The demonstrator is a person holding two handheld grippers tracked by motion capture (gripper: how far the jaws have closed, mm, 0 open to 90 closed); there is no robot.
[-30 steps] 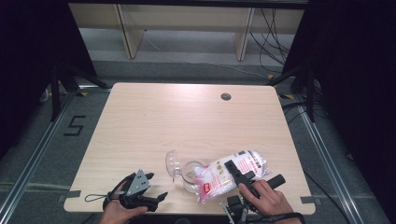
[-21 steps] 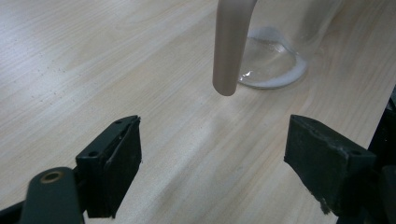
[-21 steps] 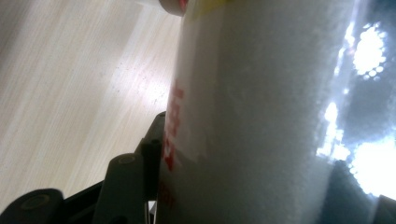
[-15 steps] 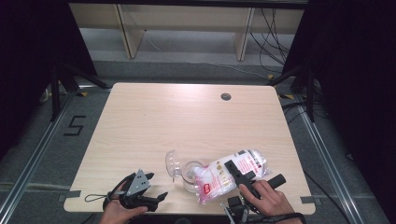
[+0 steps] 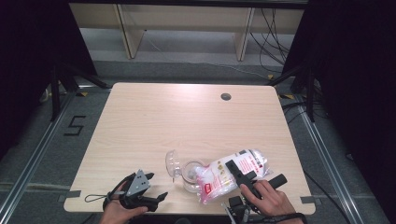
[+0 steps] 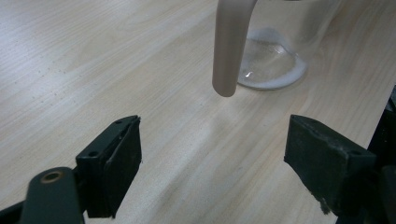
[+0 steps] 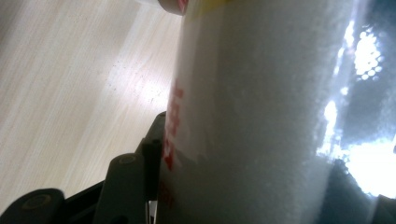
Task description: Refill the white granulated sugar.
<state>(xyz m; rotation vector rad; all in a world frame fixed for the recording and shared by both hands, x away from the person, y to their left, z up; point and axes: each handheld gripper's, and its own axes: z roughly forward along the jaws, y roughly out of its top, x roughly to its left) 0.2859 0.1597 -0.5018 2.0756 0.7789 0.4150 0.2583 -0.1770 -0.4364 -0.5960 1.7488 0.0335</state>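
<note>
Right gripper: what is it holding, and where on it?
The right gripper clamps the white-filled plastic bag across its middle; the left gripper holds nothing.

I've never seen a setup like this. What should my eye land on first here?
First, the clear plastic bag of white grains with a red label, tipped toward the clear glass jar with its hinged lid open near the front edge of the pale wooden table. The right gripper is clamped on that bag. At the front left corner, the left gripper rests with its fingers apart.
</note>
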